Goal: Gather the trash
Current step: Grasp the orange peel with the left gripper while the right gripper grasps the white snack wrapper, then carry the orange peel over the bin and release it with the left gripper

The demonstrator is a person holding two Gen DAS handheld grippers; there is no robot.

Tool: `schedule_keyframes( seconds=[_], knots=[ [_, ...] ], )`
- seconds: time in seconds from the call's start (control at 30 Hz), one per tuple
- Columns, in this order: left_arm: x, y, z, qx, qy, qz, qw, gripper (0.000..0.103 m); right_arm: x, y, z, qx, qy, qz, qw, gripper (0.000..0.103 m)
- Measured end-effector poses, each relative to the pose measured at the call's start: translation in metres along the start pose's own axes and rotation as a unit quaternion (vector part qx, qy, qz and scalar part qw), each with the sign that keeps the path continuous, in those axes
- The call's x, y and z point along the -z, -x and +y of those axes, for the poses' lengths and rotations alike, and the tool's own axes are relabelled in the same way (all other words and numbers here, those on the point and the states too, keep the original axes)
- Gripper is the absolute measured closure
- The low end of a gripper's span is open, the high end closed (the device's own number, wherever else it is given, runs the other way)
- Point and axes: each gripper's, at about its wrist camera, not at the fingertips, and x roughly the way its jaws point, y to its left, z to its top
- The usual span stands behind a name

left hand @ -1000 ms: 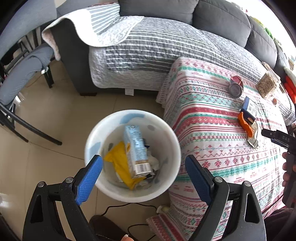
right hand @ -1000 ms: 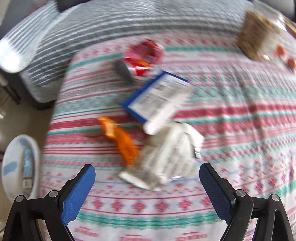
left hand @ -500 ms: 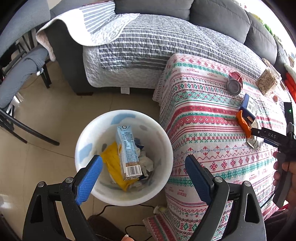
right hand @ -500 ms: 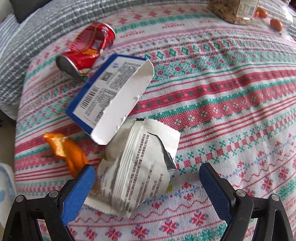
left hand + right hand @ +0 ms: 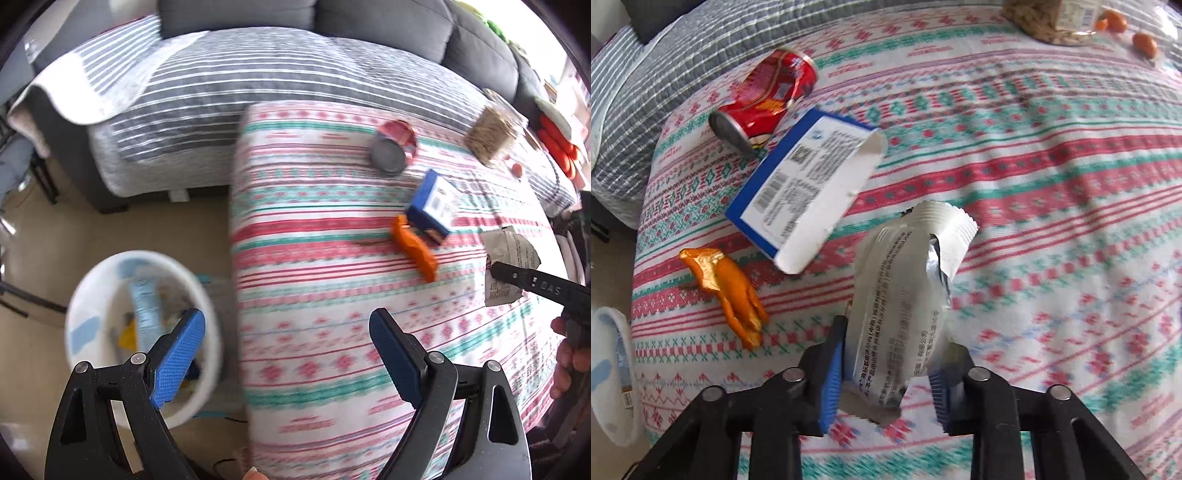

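We see a bench (image 5: 1052, 155) draped in a red, green and white patterned cloth. On it lie a crushed red drinks can (image 5: 764, 99), a torn blue-and-white cardboard box (image 5: 805, 184) and a curled orange peel (image 5: 729, 295); a clear jar (image 5: 1052, 18) stands at the far edge.

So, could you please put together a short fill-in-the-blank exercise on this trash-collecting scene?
1. The right gripper is shut on the silver ____.
2. The left gripper is ____ and holds nothing.
3. The red can lies on its ____ on the tablecloth.
4. The white bin stands on the ____.

Missing words: wrapper; open; side; floor
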Motion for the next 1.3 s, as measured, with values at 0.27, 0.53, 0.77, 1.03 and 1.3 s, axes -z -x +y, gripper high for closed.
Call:
schedule_keyframes(
  seconds=[0.27,0.53,0.77,1.03,1.3],
  knots=[
    [-0.015,-0.023,-0.053,0.055,0.003,-0.007,0.9985,0.011,0.003,0.034,-0.034,-0.017,-0.011,-0.021,1.000,0.070],
    [-0.027,-0.051,-0.090,0.094,-0.003,-0.012,0.9955,0.035,0.006,0.047,-0.072,-0.011,-0.028,-0.027,0.999,0.070],
    [-0.036,-0.073,-0.106,0.081,-0.007,-0.009,0.9966,0.053,0.017,0.054,-0.108,0.009,-0.029,-0.027,0.999,0.070],
    [-0.035,-0.084,-0.107,0.062,0.003,-0.005,0.9980,0.084,0.036,0.069,-0.134,0.025,-0.027,-0.039,0.999,0.070],
    [-0.020,-0.071,-0.099,0.064,-0.009,0.007,0.9979,0.089,0.050,0.080,-0.145,0.028,-0.027,-0.044,0.998,0.070]
  ],
)
